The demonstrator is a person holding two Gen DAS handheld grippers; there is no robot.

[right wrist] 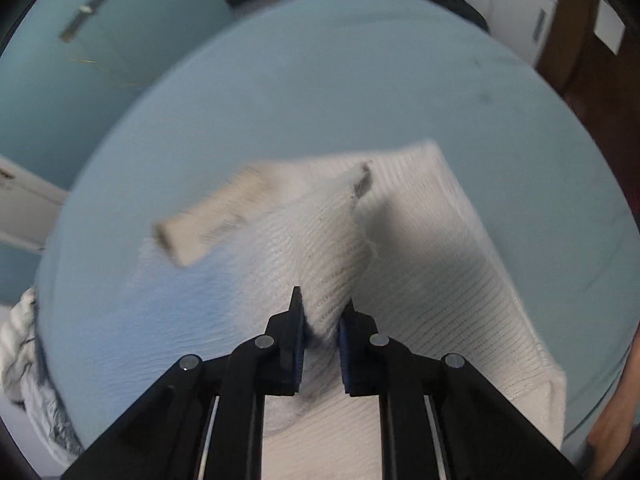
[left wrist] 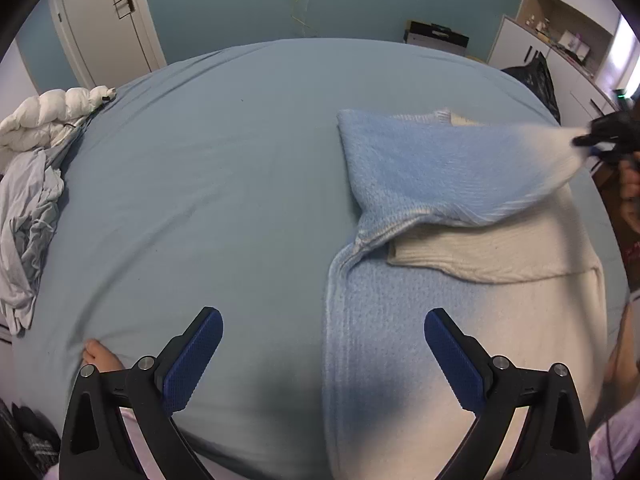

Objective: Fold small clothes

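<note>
A knitted sweater (left wrist: 400, 320), blue fading to white, lies on the right half of a bed with a blue sheet (left wrist: 208, 184). One part of it is lifted and stretched to the right, where my right gripper (left wrist: 588, 142) pinches its white end. In the right wrist view my right gripper (right wrist: 322, 314) is shut on a bunched fold of the white knit (right wrist: 320, 248), and a ribbed cuff (right wrist: 204, 224) hangs blurred at the left. My left gripper (left wrist: 322, 330) stands open low over the sheet at the sweater's left edge, with nothing gripped.
A white duvet (left wrist: 48, 120) and crumpled grey clothes (left wrist: 28, 216) lie at the bed's left edge. A white door (left wrist: 108, 20) and white cabinets (left wrist: 560, 40) line the blue wall. A bare foot (left wrist: 100, 358) shows near the left gripper. A wooden chair (right wrist: 580, 32) stands at the right.
</note>
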